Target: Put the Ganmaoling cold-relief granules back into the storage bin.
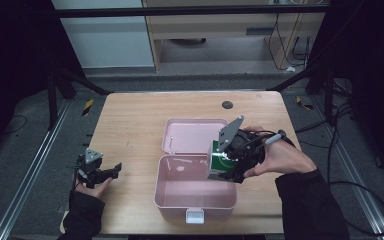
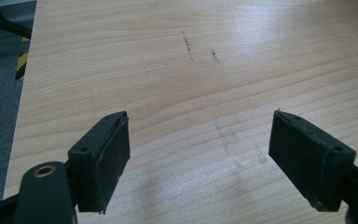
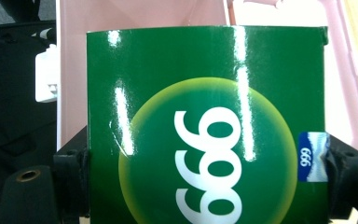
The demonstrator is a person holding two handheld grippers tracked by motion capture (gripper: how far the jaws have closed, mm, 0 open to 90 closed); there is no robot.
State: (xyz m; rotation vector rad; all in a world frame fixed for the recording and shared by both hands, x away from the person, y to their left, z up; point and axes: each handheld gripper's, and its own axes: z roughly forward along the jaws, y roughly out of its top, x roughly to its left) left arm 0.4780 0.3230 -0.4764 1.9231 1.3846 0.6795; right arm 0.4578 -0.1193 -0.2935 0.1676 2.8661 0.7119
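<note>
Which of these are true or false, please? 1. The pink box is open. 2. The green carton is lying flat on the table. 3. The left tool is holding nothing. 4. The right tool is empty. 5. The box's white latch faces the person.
1. True: the pink box is open, its lid laid back on the wooden table.
2. False: the green carton is held up by the right gripper over the box's right side.
3. True: the left gripper has its jaws apart over bare table.
4. False: its jaws press on both sides of the carton.
5. True: the white latch sits on the box's near wall.
</note>
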